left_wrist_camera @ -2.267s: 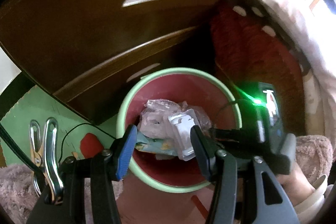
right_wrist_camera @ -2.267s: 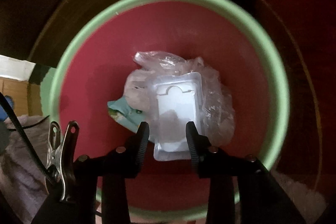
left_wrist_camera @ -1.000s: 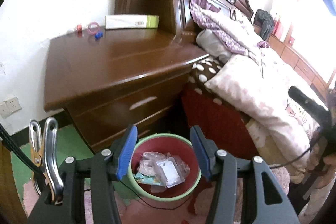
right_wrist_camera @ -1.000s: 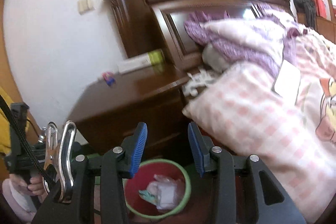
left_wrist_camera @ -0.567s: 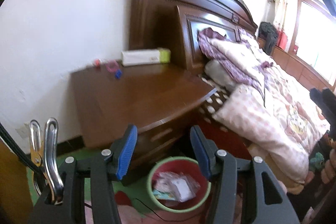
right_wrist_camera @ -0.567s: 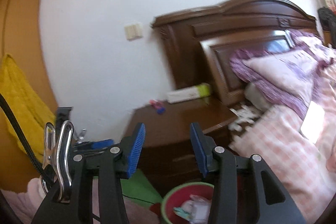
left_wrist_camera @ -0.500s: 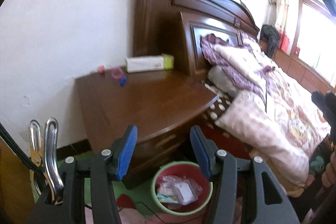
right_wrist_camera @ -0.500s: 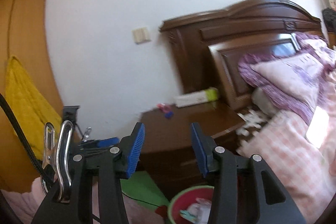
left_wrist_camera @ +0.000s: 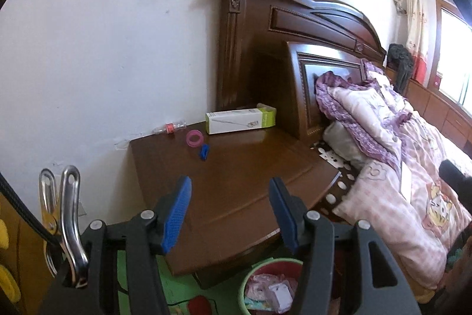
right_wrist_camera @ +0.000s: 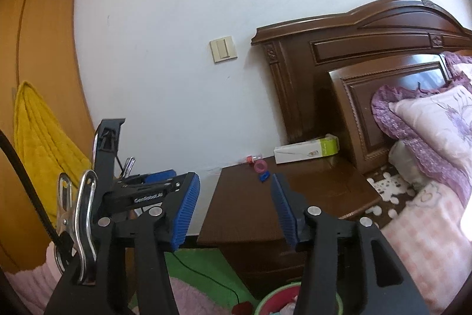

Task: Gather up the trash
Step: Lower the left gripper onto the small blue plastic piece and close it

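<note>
Left wrist view: both empty grippers, left gripper [left_wrist_camera: 228, 211] parted and right gripper [right_wrist_camera: 234, 211] just widened, are raised above the trash-filled bin [left_wrist_camera: 267, 290]; nightstand [left_wrist_camera: 236, 167] clutter is faced next.

A home bedroom: carved wooden headboard [left_wrist_camera: 309, 28], quilt-piled bed [left_wrist_camera: 398, 138] at three o'clock, nightstand [left_wrist_camera: 236, 182] beside it.
</note>
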Demonstrator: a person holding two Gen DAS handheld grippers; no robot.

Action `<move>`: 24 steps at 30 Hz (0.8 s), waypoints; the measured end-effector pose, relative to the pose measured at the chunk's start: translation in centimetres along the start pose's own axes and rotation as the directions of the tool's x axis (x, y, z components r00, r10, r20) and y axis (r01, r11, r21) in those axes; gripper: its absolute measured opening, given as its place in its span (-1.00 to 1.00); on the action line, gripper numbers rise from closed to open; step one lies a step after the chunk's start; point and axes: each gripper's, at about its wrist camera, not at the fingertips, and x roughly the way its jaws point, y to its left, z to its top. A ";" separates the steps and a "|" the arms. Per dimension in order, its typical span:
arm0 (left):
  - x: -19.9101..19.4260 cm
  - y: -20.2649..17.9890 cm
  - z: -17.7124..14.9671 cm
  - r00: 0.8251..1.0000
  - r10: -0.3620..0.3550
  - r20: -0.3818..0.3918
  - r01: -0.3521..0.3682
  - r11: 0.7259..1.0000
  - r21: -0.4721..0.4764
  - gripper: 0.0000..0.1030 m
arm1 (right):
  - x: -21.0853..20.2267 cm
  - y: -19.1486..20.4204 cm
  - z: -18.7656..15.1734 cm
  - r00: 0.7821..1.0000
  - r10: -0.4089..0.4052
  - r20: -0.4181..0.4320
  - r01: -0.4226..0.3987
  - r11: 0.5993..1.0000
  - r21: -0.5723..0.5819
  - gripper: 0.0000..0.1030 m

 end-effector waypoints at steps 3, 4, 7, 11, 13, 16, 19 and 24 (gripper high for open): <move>3.1 0.3 0.7 1.000 0.008 -0.019 -0.007 1.000 0.003 0.12 | 2.2 -0.2 0.1 1.000 0.002 0.009 -0.002 1.000 -0.009 0.10; 4.0 0.4 0.9 1.000 0.010 -0.021 -0.010 1.000 0.005 0.12 | 2.9 -0.4 0.1 1.000 0.003 0.010 -0.003 1.000 -0.009 0.11; 7.4 0.6 1.1 0.999 0.022 -0.037 -0.022 1.000 0.009 0.12 | 5.8 -1.4 -0.3 1.000 0.005 -0.002 -0.005 1.000 -0.009 0.11; 12.3 0.9 1.4 0.998 0.022 -0.062 -0.022 1.000 0.005 0.12 | 10.0 -3.9 -1.2 0.999 -0.038 -0.021 0.037 0.999 -0.008 0.11; 14.2 1.2 1.7 0.997 0.029 -0.068 -0.030 1.000 -0.006 0.12 | 11.4 -4.9 -1.5 0.999 -0.049 -0.020 0.049 0.999 -0.006 0.11; 17.2 1.6 2.1 0.997 0.034 -0.075 -0.036 0.999 -0.017 0.12 | 13.5 -6.3 -2.0 0.998 -0.069 -0.009 0.069 0.998 -0.013 0.11; 20.0 1.8 2.6 0.996 0.047 -0.077 -0.048 0.999 -0.012 0.12 | 15.8 -7.5 -2.5 0.997 -0.071 -0.017 0.071 0.997 -0.013 0.11; 24.8 1.9 2.9 0.991 0.081 -0.108 -0.079 0.997 0.027 0.03 | 18.7 -9.7 -4.4 0.998 -0.051 -0.033 0.051 0.999 -0.002 0.11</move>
